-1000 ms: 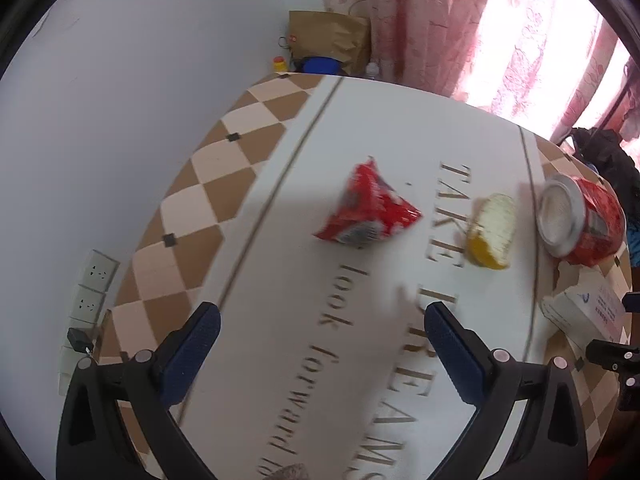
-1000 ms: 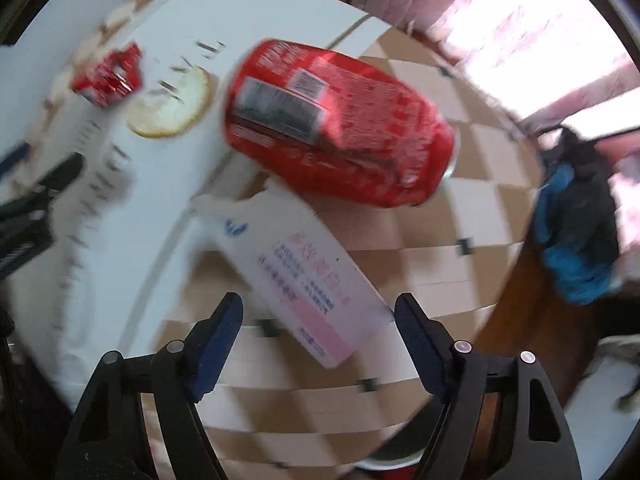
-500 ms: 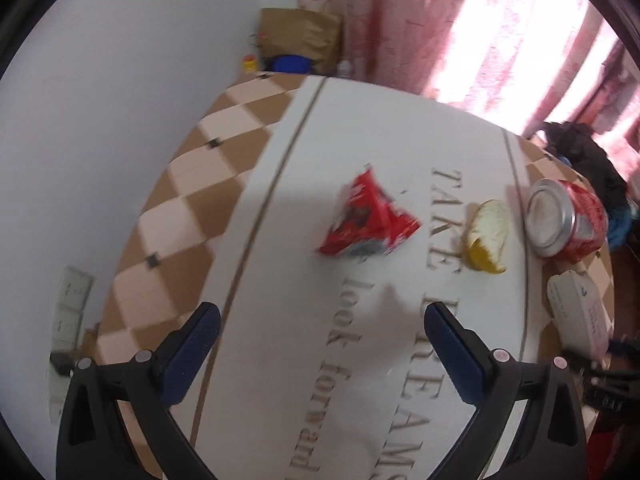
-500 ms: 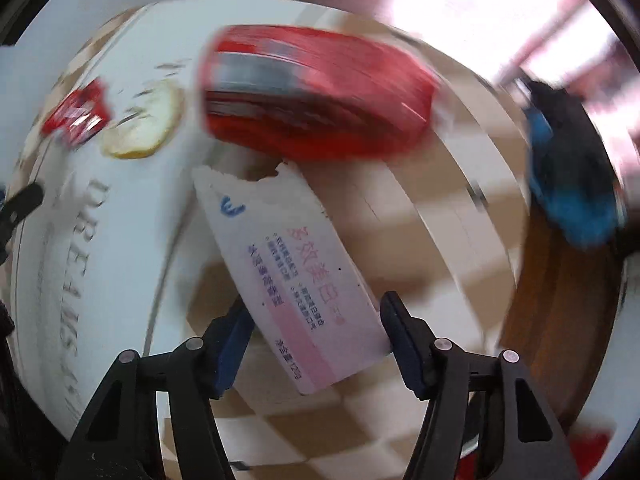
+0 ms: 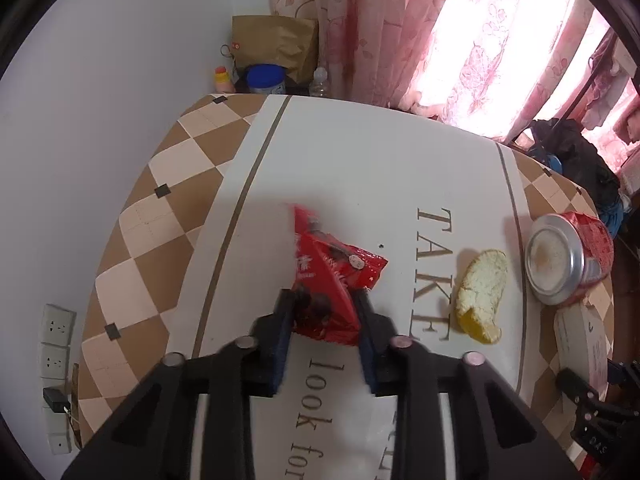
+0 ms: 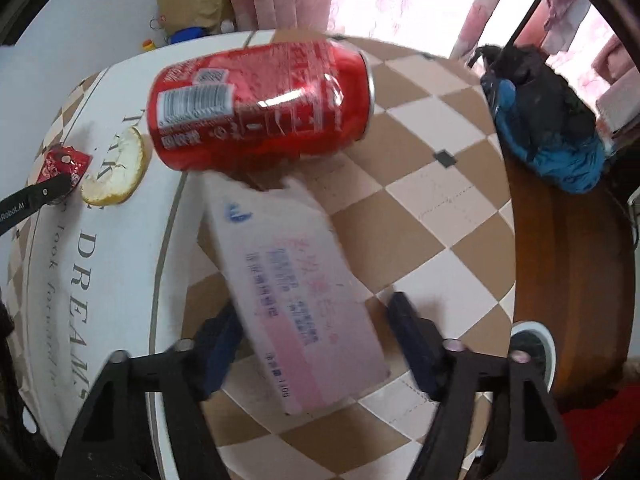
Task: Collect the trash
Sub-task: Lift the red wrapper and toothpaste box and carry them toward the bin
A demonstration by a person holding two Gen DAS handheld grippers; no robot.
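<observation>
My left gripper (image 5: 323, 300) is shut on a red snack wrapper (image 5: 328, 276) lying on the white table runner (image 5: 360, 168). A piece of yellow fruit peel (image 5: 482, 294) lies to its right, then a red soda can (image 5: 568, 258) on its side. In the right wrist view the red can (image 6: 260, 104) lies beyond a white and pink paper box (image 6: 296, 276). My right gripper (image 6: 316, 320) straddles the near end of the box, fingers a little apart from its sides. The wrapper (image 6: 64, 166) and peel (image 6: 116, 174) show at far left.
The table has a brown and cream checked cloth (image 6: 420, 184). A paper bag (image 5: 276, 46), a blue-lidded jar (image 5: 266, 78) and small bottles stand beyond the far edge by the wall. A dark and blue bag (image 6: 548, 120) lies right of the table. Pink curtains hang behind.
My left gripper moved forward to the red wrapper and closed on it. My right gripper moved forward around the box and narrowed its opening.
</observation>
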